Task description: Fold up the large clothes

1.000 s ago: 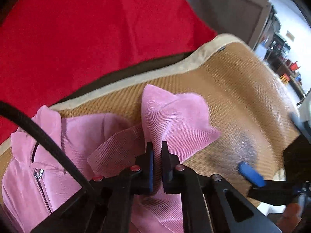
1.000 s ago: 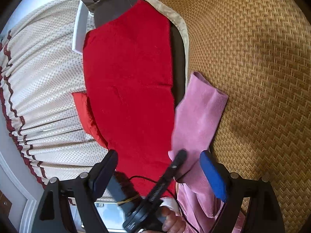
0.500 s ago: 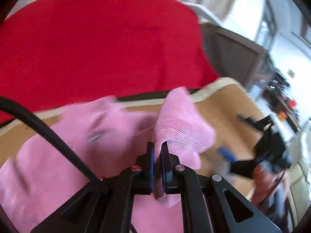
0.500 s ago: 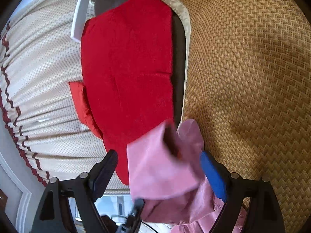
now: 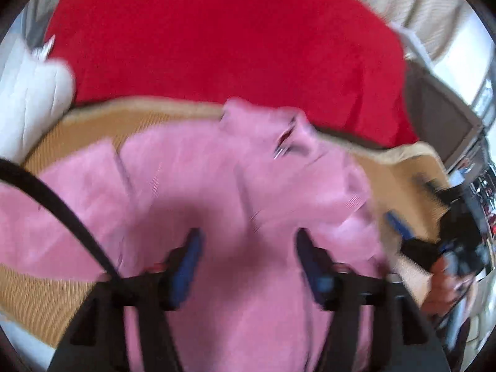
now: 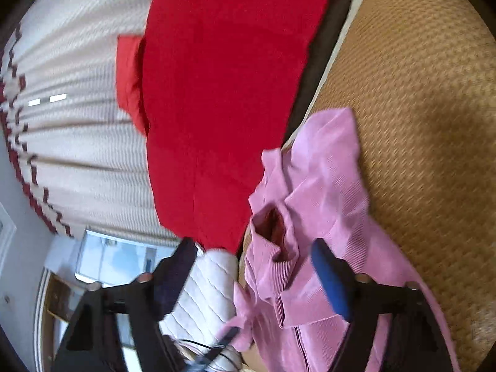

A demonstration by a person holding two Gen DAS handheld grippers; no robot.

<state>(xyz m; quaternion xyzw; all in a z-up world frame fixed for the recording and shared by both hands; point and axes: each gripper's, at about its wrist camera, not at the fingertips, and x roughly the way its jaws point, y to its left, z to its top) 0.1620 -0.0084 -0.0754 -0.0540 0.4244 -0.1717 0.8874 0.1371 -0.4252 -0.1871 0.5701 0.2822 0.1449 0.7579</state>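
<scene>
The pink jacket [image 5: 241,192] is laid on the woven straw mat [image 5: 74,130], its collar and zipper turned toward the far edge of the mat, where a red cloth [image 5: 217,37] is spread beyond a dark gap. At the far left of the left wrist view a white quilted cushion [image 5: 28,93] is seen beside the mat. The left gripper [image 5: 248,257] is held above the body of the jacket; its blue-padded jaws are spread and opening, and no fabric is pinched between them, though pink cloth fills the space beneath. To the right, at the mat's edge, the right gripper [image 5: 400,226] is carried in a person's hand [image 5: 440,282]. In the right wrist view the jacket is seen bunched near the mat's border, a sleeve folded over its front. The right gripper's jaws are apart and closing, with the jacket lying below them but not pressed by the pads. A pleated curtain [image 6: 71,130] is hung behind the red cloth.
</scene>
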